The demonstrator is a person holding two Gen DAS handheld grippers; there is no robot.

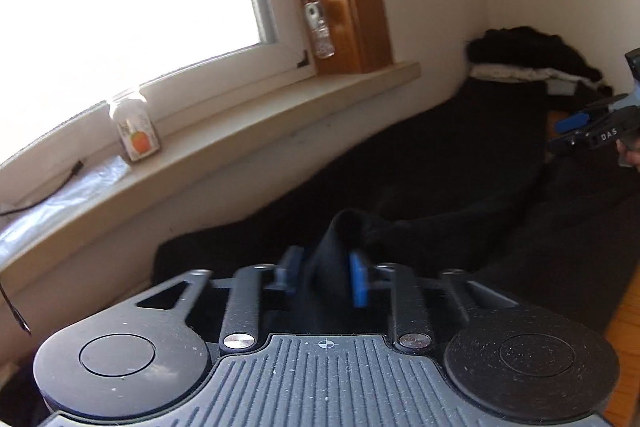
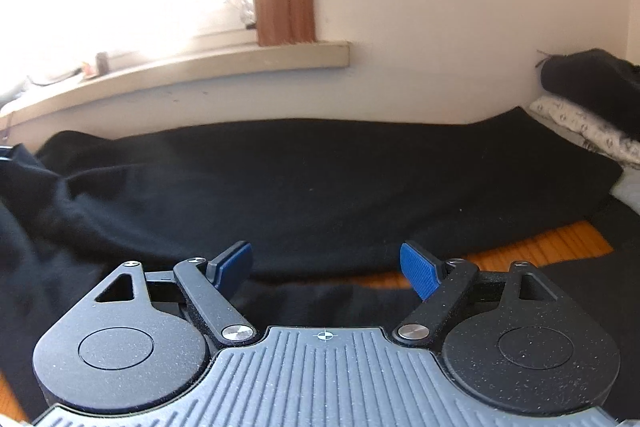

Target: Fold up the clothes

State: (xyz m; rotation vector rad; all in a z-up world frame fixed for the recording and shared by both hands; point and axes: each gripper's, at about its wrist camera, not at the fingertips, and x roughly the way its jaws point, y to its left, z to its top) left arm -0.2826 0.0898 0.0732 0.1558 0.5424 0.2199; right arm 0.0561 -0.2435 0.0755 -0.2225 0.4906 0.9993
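- Jar (image 1: 136,131) at left on the windowsill (image 1: 248,115), contents unreadable.
- Left tool (image 1: 326,277) at lower centre, jaws part-closed around a raised fold of black garment (image 1: 440,163), probably lifting it for a fold.
- Right tool (image 2: 326,269) released, empty, hovering above the cloth.
- Folded pile (image 2: 588,99) at far right.

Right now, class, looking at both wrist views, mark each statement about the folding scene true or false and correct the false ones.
1. The left gripper has black fabric between its jaws. True.
2. The right gripper clamps a white towel. False: its jaws stand wide apart with nothing between them.
3. A small clear glass jar with an orange label stands on the beige windowsill. True.
4. The folded clothes pile in the corner is all red. False: black items on a pale patterned one.
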